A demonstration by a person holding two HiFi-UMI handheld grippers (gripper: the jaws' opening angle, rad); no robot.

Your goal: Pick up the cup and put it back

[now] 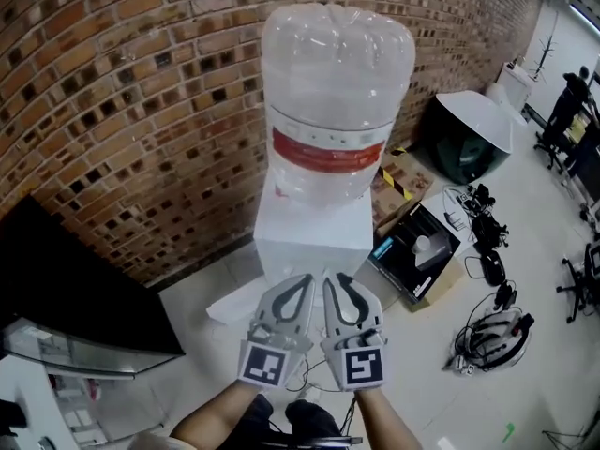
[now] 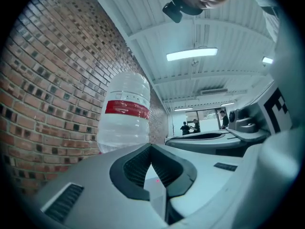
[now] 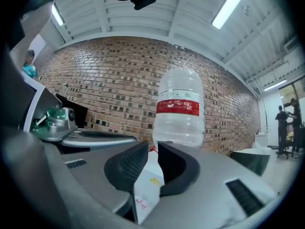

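Right tongs (image 3: 153,147) clenched on flat paper cup (image 3: 148,187), thin edge pinched so it won't slip. Left tongs (image 2: 151,149) closed, empty, idle alongside. Water bottle (image 1: 337,92) straight ahead of both; cup probably returns there.

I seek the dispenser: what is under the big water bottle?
A white dispenser cabinet carries the bottle. The left gripper and right gripper cover its lower front, so no tap shows.
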